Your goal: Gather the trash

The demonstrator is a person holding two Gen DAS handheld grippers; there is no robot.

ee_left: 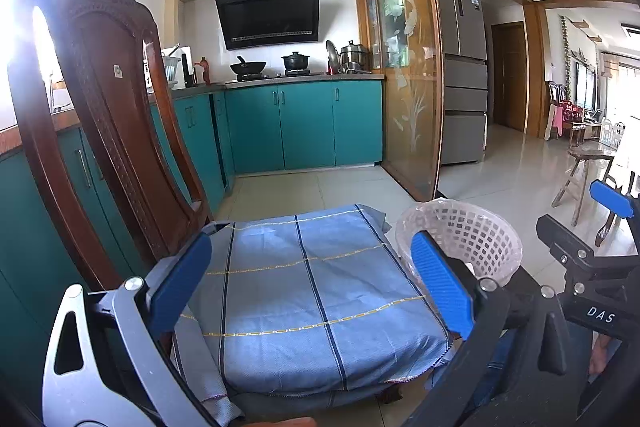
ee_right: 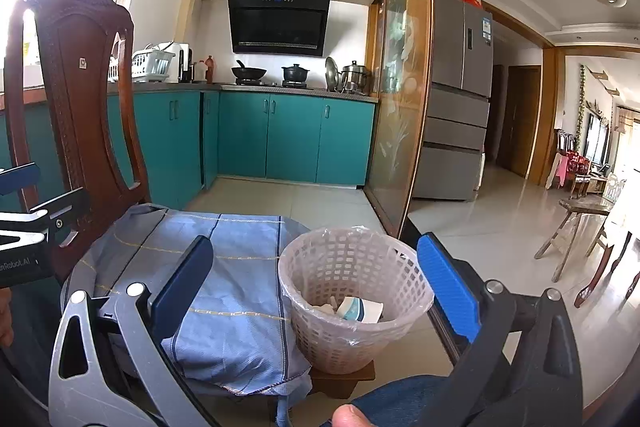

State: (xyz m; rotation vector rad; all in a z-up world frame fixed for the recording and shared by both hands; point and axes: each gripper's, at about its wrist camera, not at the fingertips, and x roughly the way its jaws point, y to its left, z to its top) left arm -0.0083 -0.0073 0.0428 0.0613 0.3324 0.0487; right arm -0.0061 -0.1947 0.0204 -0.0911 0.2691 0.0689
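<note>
A white lattice basket (ee_right: 352, 267) with a clear plastic liner stands on a low wooden stool (ee_right: 344, 379), right of the chair. Inside it lie a crumpled paper cup (ee_right: 360, 309) and pale scraps. My right gripper (ee_right: 316, 241) hovers open just above and before the basket, with nothing between its blue pads. My left gripper (ee_left: 312, 239) is open over the blue checked cloth (ee_left: 312, 299) on the chair seat, and holds nothing. The basket (ee_left: 472, 235) sits behind its right finger. Nothing lies on the visible part of the cloth.
The carved wooden chair back (ee_left: 100, 107) rises at the left. Teal kitchen cabinets (ee_left: 304, 127) and a glass sliding door (ee_left: 408, 75) stand behind. A wooden stool (ee_right: 576, 227) is on the tiled floor at the right. A person's knee in blue jeans (ee_right: 400, 395) is below.
</note>
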